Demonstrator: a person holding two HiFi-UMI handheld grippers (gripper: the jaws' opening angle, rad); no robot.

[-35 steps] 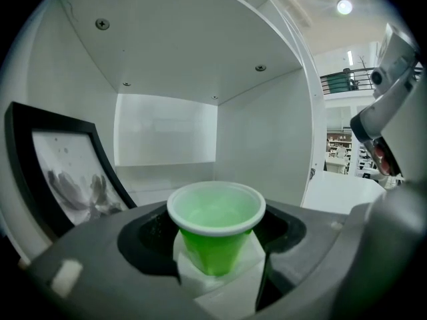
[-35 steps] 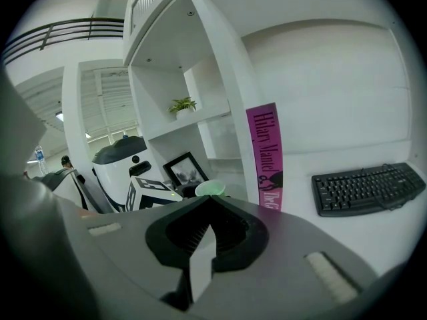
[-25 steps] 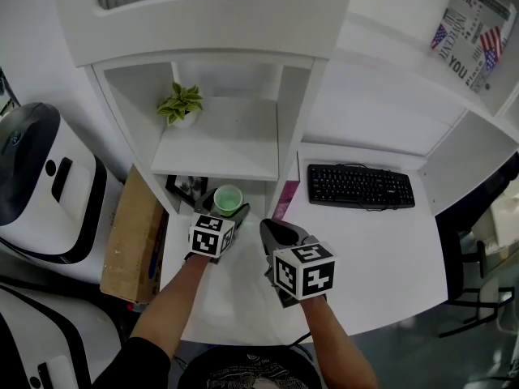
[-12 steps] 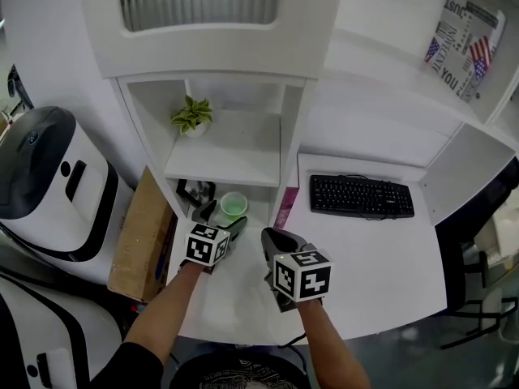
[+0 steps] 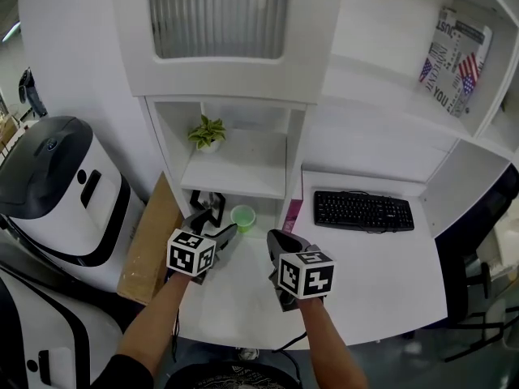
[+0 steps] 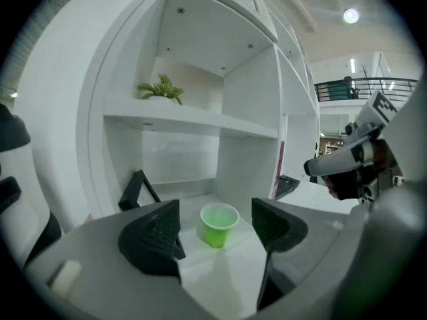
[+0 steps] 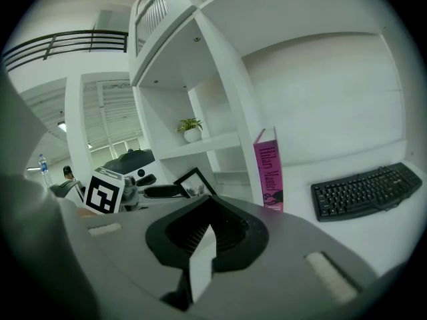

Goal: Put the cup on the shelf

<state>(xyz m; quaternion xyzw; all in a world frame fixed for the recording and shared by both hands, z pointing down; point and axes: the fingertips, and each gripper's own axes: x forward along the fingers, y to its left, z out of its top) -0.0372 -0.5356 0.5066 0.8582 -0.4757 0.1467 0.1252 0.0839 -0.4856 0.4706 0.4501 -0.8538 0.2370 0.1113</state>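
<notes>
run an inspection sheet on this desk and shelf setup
surface: white desk, mostly bare in front of both grippers
job's things: green cup upright on the desk under the shelf, not on it yet
clutter: potted plant on the shelf; picture frame left of the cup; pink book upright against the shelf side; keyboard at right
grippers: left hand-held gripper open, the cup just ahead in line with its jaws, not gripped; right hand-held gripper shut, empty
cables: nothing seen
surroundings: white and black machine and cardboard box left of the desk
</notes>
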